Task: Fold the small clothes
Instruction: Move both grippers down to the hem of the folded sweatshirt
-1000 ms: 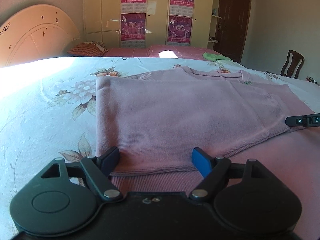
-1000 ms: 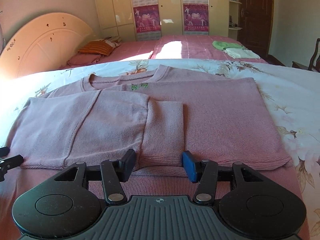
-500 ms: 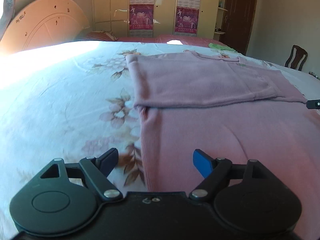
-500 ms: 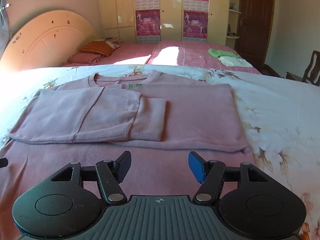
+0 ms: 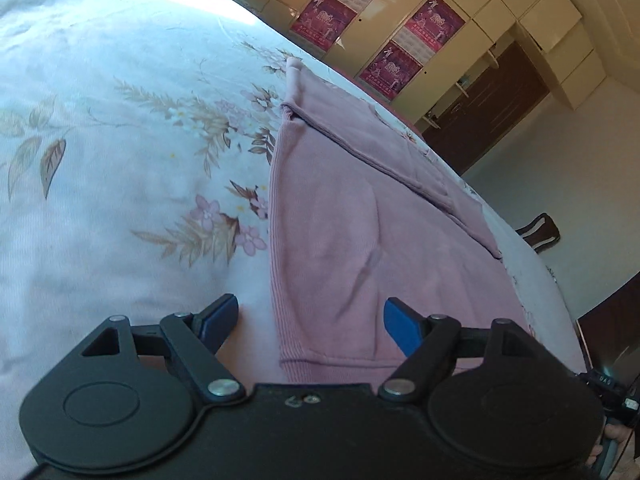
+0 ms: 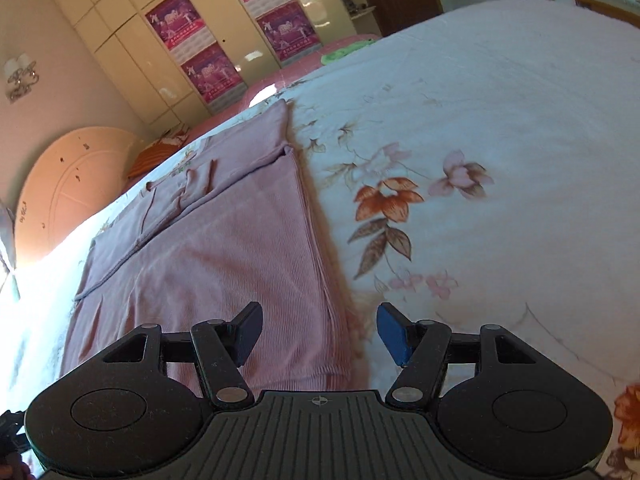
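A pink knit sweater (image 5: 360, 216) lies flat on the floral bedsheet (image 5: 120, 160), sleeves folded in across its upper part. My left gripper (image 5: 310, 320) is open, its fingers straddling the sweater's bottom left corner and ribbed hem. In the right wrist view the sweater (image 6: 224, 248) runs away from me. My right gripper (image 6: 318, 332) is open, its fingers straddling the bottom right corner. Neither gripper holds anything.
The floral sheet (image 6: 500, 140) spreads wide on the outer side of each gripper. A second bed with green cloth (image 6: 344, 50) lies beyond, then wardrobes with magenta posters (image 5: 400, 40). A dark chair (image 5: 538, 234) stands off to the right.
Both grippers have pulled back from the folded sleeves to the sweater's hem, spread out to its two bottom corners and tilted. Both remain open.
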The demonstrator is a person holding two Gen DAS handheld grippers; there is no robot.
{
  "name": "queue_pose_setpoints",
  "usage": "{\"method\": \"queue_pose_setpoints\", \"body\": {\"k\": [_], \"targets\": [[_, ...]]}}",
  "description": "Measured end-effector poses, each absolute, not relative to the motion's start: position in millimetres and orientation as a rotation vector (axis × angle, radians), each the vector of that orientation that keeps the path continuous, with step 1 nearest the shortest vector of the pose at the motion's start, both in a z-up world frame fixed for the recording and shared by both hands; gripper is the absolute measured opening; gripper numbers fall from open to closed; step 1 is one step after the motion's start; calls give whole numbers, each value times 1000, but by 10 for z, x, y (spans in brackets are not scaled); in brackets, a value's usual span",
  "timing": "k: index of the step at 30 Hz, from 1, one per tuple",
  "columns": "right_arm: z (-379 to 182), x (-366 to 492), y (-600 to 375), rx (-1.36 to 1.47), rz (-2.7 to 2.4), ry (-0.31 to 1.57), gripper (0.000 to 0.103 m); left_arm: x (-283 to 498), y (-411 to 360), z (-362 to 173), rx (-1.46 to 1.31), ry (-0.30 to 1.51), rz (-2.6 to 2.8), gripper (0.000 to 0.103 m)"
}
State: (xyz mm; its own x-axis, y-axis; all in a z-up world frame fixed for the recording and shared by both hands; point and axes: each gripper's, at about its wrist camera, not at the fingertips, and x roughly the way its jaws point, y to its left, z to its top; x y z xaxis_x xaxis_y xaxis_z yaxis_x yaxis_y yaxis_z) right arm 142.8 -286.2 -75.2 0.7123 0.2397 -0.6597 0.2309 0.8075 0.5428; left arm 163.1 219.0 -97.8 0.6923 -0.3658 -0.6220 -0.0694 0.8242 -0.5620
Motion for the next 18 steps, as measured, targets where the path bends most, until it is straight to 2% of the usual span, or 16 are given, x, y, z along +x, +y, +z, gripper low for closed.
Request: {"method": "queue_pose_setpoints", "body": {"k": [11,12,14,18], "targets": [[-954,1262,-2939,773,126,801,63,1478,2028,-1009,-618,817,-185,70],[-961,1301,-2937,774,138,803,61,1515,2015,-998,-603,829,-187,69],[-1004,1396,-2927,780,163,830,36,1569,2022,-989,-596,840,-202,67],[-1078,1492,-2966,819,201,819,35,1667,2080,-1073,-667,832,-255,67]]}}
